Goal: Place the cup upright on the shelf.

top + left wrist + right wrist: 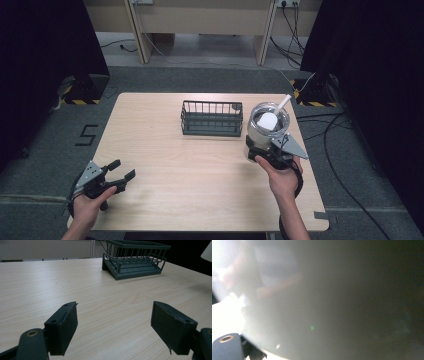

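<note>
A clear round jar (268, 131) stands near the table's right edge, with a white scoop (270, 120) inside and its handle poking out past the rim. My right gripper (261, 151) is at the jar's near side and shut on it. In the right gripper view the jar's wall (324, 302) is a grey blur pressed close to the camera. My left gripper (125, 169) is low over the table's front left corner. It is open with nothing between the pads (67, 325), and bare wood shows in the gap (115, 312).
A dark green wire basket (211, 118) sits empty at the back middle of the wooden table (175, 170), just left of the jar, also ahead of the left gripper (136, 261). Black curtains flank the table. Cables (332, 135) lie on the floor at right.
</note>
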`<action>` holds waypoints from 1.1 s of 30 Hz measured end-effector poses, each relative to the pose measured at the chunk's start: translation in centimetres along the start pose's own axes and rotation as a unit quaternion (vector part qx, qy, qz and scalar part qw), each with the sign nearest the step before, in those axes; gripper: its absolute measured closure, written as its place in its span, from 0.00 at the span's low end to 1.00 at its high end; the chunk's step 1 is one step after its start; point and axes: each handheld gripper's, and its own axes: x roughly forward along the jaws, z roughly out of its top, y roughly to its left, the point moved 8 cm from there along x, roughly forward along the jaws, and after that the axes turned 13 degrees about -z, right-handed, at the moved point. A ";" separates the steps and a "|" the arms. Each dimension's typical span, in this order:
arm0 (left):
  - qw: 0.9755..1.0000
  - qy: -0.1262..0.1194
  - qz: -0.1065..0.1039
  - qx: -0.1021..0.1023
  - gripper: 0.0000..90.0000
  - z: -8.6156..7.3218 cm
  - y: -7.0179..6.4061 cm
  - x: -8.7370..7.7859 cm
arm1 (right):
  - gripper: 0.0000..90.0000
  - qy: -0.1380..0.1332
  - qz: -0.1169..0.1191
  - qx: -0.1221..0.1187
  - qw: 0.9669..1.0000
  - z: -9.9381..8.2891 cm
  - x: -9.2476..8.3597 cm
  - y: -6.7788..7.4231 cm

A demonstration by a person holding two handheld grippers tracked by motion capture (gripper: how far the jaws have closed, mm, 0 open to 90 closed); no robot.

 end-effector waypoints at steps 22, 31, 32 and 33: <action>1.000 0.000 -0.001 -0.001 0.23 0.0 0.0 0.0 | 0.12 -0.016 0.001 0.001 1.000 2.6 2.6 0.8; 1.000 0.000 -0.001 -0.001 0.23 0.0 0.0 0.0 | 0.12 -0.021 0.005 0.002 1.000 3.9 4.0 1.4; 1.000 0.000 -0.001 -0.001 0.23 0.0 0.0 0.1 | 0.12 -0.021 0.005 0.002 1.000 3.9 4.0 1.4; 1.000 0.000 -0.001 -0.001 0.23 0.0 0.0 0.1 | 0.12 -0.022 0.005 0.003 1.000 4.2 4.3 1.5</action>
